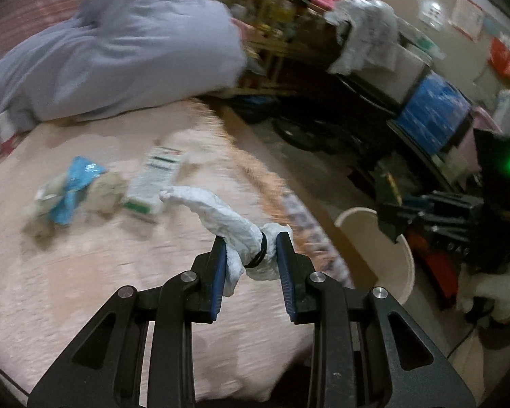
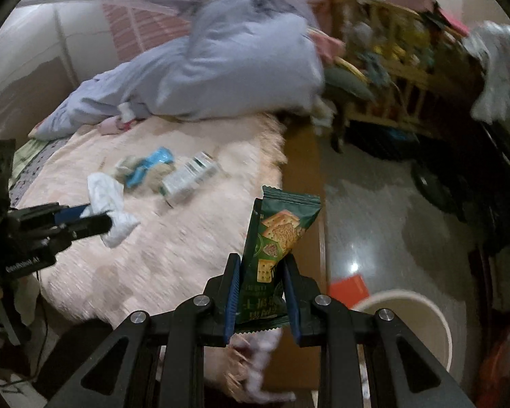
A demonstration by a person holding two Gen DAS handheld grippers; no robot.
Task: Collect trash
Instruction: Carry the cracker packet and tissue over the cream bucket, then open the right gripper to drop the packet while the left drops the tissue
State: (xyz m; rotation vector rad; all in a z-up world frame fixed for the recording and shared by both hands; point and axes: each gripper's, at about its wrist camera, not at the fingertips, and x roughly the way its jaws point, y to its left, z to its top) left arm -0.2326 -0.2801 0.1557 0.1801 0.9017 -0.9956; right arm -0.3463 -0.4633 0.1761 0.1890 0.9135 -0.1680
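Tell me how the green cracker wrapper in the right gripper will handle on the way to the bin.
The green cracker wrapper looks like thin film, so probably light and floppy: its top stands above the right gripper slightly bent. The glossy surface may slip between the fingers. It seems flat, likely empty, so it could flutter rather than drop straight into the white bin.

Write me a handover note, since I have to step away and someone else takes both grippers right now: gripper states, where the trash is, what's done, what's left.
Left gripper: shut on the white crumpled tissue, held above the pink bedspread.
Right gripper: shut on the green cracker wrapper, near the bed edge.
Bin: cream, open, on the floor beside the bed; neither item is in it yet.
Left on the bed: blue wrapper clump and small white-green box.
Next, probably: drop both held items in the bin, then fetch those two.
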